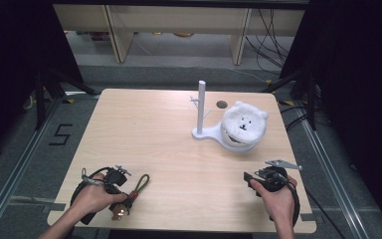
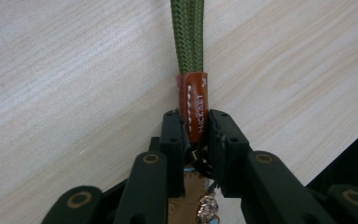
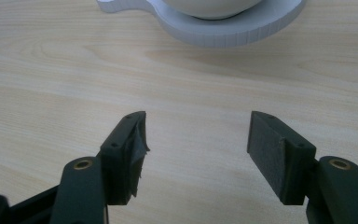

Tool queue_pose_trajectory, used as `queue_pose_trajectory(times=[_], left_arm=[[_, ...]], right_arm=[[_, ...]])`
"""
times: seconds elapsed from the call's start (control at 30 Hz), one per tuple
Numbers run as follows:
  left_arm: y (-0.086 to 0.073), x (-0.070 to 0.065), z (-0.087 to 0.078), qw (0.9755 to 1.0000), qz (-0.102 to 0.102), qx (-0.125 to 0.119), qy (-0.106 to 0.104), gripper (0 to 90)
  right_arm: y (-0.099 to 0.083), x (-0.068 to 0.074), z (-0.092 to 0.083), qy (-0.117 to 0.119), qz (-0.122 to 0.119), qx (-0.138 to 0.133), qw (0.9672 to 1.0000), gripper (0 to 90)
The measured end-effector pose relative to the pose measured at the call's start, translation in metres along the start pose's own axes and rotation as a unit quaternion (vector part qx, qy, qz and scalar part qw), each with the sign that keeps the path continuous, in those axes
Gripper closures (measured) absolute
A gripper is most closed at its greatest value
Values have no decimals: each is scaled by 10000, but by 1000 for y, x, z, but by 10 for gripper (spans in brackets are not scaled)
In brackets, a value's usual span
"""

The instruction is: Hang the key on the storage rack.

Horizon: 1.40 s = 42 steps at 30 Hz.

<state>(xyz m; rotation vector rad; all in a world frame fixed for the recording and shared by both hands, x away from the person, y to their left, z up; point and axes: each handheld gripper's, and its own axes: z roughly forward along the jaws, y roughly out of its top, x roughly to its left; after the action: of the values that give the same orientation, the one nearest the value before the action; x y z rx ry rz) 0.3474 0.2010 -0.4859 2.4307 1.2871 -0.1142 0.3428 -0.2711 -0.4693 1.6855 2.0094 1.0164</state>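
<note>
The big wooden counter (image 1: 144, 139) is pale and flat. On its far right part stands a white stand (image 1: 205, 130) with a tall post, and its round base holds a bowl. A fluffy white bear face (image 1: 243, 122) sits on top of that bowl. Near the front right corner, a hand holds the right gripper (image 3: 198, 140), and its fingers are spread wide apart above bare wood with nothing between them. Near the front left corner, the other hand holds the left gripper (image 2: 196, 135). Its fingers are pinching a key strap (image 2: 193, 70) by its small brown leather band, which has white stitches. The strap's green cord loop lies flat on the counter, stretching away from the fingers. A little shiny charm (image 2: 207, 210) hangs just behind the fingers.
</note>
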Motion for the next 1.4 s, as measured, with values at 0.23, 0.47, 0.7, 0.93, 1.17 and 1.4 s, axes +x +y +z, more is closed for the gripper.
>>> queue_pose_trajectory(times=[0.23,0.47,0.7,0.93,1.17,1.4], left_arm=[[-6,-3,-2,9994,263,-187,93,788],[-15,-3,-4,9965,650,-519,13,794],[-21,-3,-8,9893,702,-1264,-207,796],[-25,-1,-13,9777,604,-1991,-285,794],[-23,-6,-21,9580,633,-2783,-269,794],[-18,-8,-26,9474,674,-3122,-181,794]], right_arm=[[-1,1,0,26,22,21,10000,385],[0,1,-1,55,25,-34,10000,389],[-1,1,0,57,32,-78,9999,391],[-1,2,1,37,5,-60,10000,393],[-2,4,2,54,9,-67,10000,396],[-3,3,4,44,-3,-105,9999,396]])
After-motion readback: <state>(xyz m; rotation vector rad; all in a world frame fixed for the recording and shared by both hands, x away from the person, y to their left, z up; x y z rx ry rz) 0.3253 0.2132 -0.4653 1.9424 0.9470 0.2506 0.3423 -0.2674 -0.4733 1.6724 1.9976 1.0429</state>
